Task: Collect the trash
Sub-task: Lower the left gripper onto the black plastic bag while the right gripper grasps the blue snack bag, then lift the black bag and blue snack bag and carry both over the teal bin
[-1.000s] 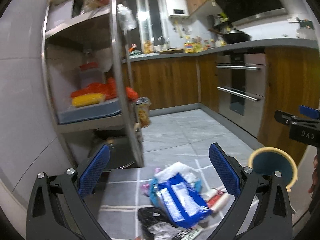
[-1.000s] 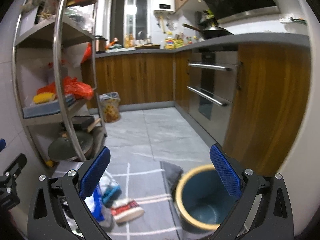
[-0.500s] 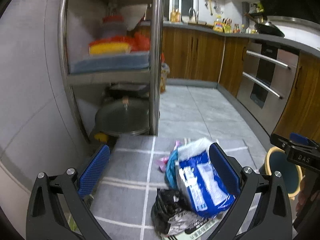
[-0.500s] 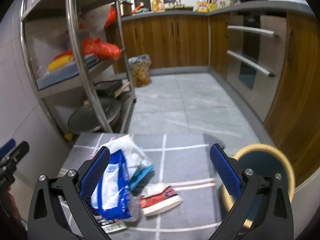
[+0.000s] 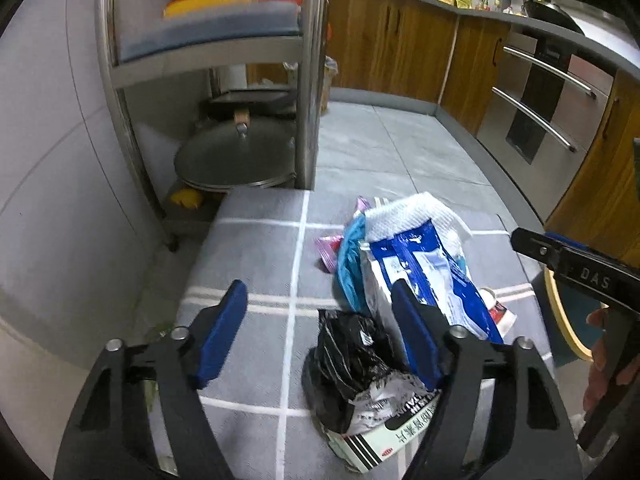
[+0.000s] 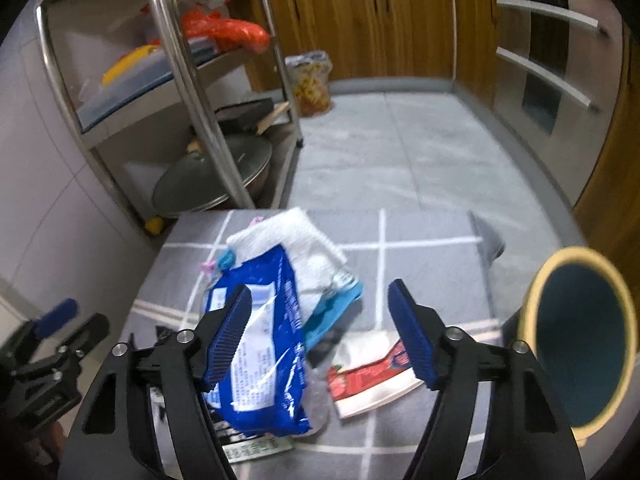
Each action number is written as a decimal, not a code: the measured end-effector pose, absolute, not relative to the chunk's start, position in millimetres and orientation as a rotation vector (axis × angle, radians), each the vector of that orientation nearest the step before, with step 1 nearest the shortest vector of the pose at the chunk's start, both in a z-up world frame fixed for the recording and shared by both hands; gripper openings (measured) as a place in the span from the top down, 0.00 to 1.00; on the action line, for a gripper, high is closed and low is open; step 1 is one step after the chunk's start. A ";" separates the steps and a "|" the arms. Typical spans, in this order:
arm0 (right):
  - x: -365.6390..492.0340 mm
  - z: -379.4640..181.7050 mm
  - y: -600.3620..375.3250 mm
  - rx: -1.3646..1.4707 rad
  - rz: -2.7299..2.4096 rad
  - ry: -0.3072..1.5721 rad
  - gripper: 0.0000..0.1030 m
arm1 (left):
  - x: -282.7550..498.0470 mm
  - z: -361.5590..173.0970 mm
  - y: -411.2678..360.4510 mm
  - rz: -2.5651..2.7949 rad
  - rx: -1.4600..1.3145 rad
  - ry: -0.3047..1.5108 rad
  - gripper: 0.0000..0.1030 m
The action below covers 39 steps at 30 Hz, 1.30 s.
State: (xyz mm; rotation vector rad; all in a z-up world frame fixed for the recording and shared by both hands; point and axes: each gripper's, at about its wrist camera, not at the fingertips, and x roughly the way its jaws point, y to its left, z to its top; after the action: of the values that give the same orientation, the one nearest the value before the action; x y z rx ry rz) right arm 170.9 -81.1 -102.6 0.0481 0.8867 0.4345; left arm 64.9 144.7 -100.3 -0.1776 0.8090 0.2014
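Observation:
A heap of trash lies on a grey checked mat (image 5: 256, 264). It holds a blue and white plastic pack (image 5: 424, 268) (image 6: 260, 344), a white paper towel (image 6: 296, 244), a black bag (image 5: 352, 356), a black-and-white carton (image 5: 384, 436), a teal wrapper (image 6: 336, 304), a pink wrapper (image 5: 328, 246) and a red and white packet (image 6: 372, 376). My left gripper (image 5: 320, 332) is open above the mat, its right finger over the black bag and blue pack. My right gripper (image 6: 320, 328) is open above the heap, over the teal wrapper and red packet. A teal bin with a cream rim (image 6: 580, 344) stands to the right.
A steel shelf rack (image 5: 308, 72) stands at the mat's far left corner, with a pan lid (image 5: 236, 160) on its bottom tier. Wooden cabinets (image 6: 380, 28) and an oven front (image 5: 540, 92) line the back and right. A bagged snack (image 6: 310, 80) sits on the tiled floor.
Both grippers have tilted down and moved closer to the heap, which now fills the lower views. Both stay open.

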 end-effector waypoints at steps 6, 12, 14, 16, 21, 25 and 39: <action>174.1 -117.9 -77.2 0.081 0.498 0.949 0.61 | 68.4 -113.2 140.3 0.142 -0.208 0.877 0.55; 174.2 -133.7 -65.1 0.075 0.556 0.993 0.63 | 71.5 -124.7 132.3 0.129 -0.183 0.926 0.56; 175.3 -140.4 -63.5 0.064 0.546 1.011 0.63 | 72.5 -128.5 132.7 0.136 -0.176 0.942 0.58; 178.9 -148.3 -65.3 0.097 0.543 1.043 0.63 | 73.5 -131.5 134.0 0.138 -0.188 0.952 0.60; 187.2 -164.6 -71.3 0.186 0.558 1.118 0.62 | 78.7 -142.6 137.1 0.144 -0.222 0.990 0.68; 189.0 -176.6 -70.9 0.243 0.594 1.175 0.62 | 81.3 -146.5 138.2 0.140 -0.247 0.999 0.74; 179.9 -149.9 -74.9 0.243 0.637 1.101 0.96 | 79.6 -128.3 131.0 0.153 -0.188 0.940 0.92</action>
State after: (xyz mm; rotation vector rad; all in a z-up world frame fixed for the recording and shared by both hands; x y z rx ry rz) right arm 179.9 -74.9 -149.9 0.2426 1.1013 0.6373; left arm 79.6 131.0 -128.3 -0.1877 0.9399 0.1526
